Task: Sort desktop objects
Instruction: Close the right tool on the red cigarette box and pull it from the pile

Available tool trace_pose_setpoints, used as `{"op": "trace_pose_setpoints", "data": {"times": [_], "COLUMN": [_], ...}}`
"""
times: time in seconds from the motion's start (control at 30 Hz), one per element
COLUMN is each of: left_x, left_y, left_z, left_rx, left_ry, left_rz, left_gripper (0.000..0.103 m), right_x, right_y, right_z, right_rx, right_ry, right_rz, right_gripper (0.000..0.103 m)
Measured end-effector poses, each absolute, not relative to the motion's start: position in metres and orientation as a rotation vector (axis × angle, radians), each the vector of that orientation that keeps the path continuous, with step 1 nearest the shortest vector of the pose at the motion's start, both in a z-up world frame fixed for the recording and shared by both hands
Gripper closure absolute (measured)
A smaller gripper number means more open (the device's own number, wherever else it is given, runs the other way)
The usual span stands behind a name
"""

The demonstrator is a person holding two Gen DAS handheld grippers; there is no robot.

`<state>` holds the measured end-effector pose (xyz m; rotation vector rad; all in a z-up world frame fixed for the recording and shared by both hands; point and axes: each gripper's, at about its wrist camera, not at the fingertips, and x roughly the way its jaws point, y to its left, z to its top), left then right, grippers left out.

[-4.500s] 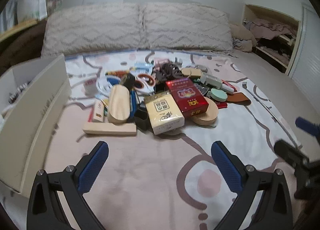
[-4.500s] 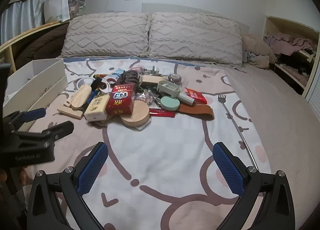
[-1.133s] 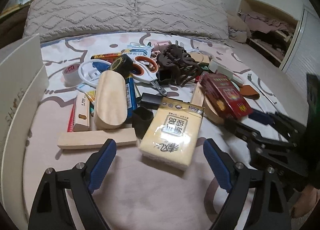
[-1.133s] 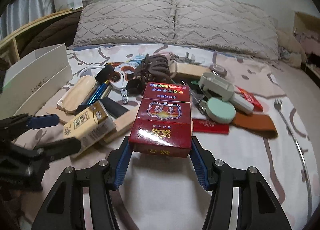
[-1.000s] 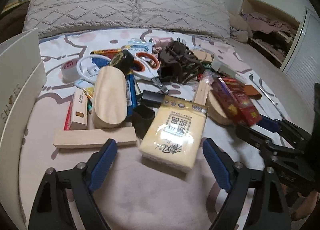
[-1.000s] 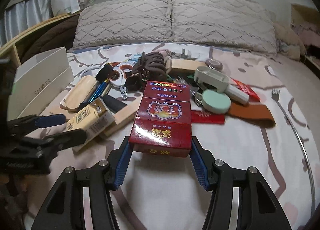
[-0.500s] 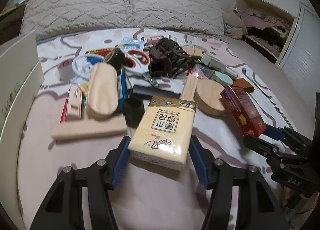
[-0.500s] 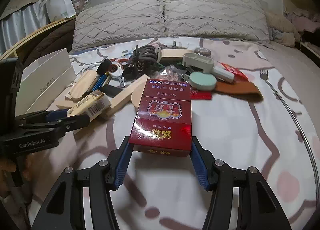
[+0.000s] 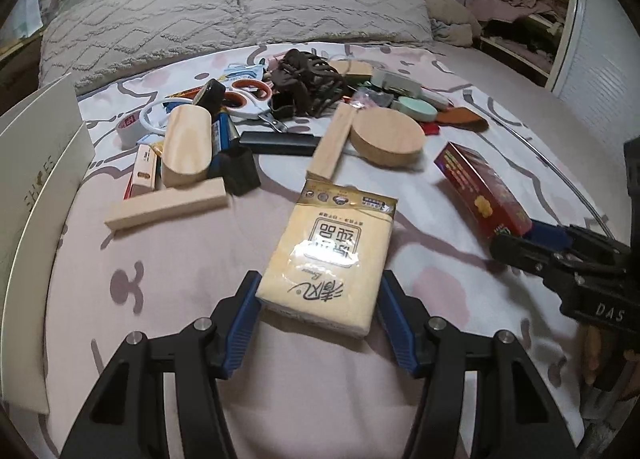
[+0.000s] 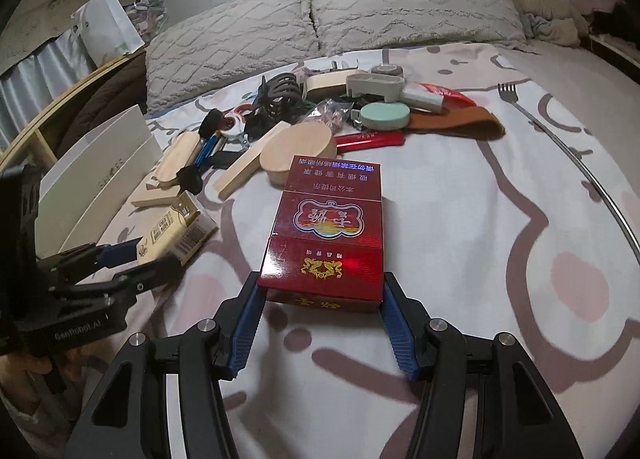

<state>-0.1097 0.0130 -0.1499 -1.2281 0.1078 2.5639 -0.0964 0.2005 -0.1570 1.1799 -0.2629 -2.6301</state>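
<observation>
Above the bedspread [image 9: 168,283], left hand-held gripper [image 9: 318,309] clamps tissue pack [image 9: 332,251], right hand-held gripper [image 10: 320,317] clamps red box [image 10: 326,235].

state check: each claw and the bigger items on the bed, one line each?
left claw: shut on the tissue pack
tissue pack: gripped at its near end, clear of the pile
right claw: shut on the red box
red box: closed, gripped at its near end
scissors: blades closed, lying in the pile
round wooden block: lying flat on the bedspread
white box: open at the top, contents hidden
</observation>
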Motion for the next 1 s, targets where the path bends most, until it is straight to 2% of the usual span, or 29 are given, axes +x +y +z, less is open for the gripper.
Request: {"op": "trace_pose_setpoints", "data": {"times": [0.27,0.33,0.4,0.47,0.7,0.87,1.0], "left_x": [-0.094,-0.097,-0.097,-0.096,-0.095,-0.092,-0.090], "left_y": [0.011,0.010,0.011,0.015,0.018,0.017,0.013], "left_z": [-0.160,-0.163,-0.164,-0.165,-0.167,-0.164,-0.162], "left_rx": [-1.235,-1.243,-1.240,-1.241,-1.247,-1.237,-1.263], "left_ry": [0.061,0.027,0.012,0.031,0.042,0.067,0.159], "left_rz": [2.554,2.533,2.501,2.489,2.467,2.510,2.616], "left_gripper": [0.045,0.039,0.024,0.018,0.009,0.009,0.009], "right_x": [-0.090,-0.091,-0.090,-0.090,-0.097,-0.097,-0.100], "right_y": [0.194,0.192,0.190,0.188,0.188,0.193,0.206], "right_z": [-0.158,-0.159,-0.158,-0.157,-0.158,-0.158,-0.155], "right_rx": [1.195,1.201,1.194,1.191,1.245,1.273,1.295], "right_ry": [-0.200,-0.188,-0.176,-0.153,-0.145,-0.143,-0.154], "right_rz": [-2.642,-2.637,-2.632,-2.649,-2.688,-2.738,-2.779], "right_gripper": [0.045,0.042,0.027,0.023,0.023,0.023,0.023]}}
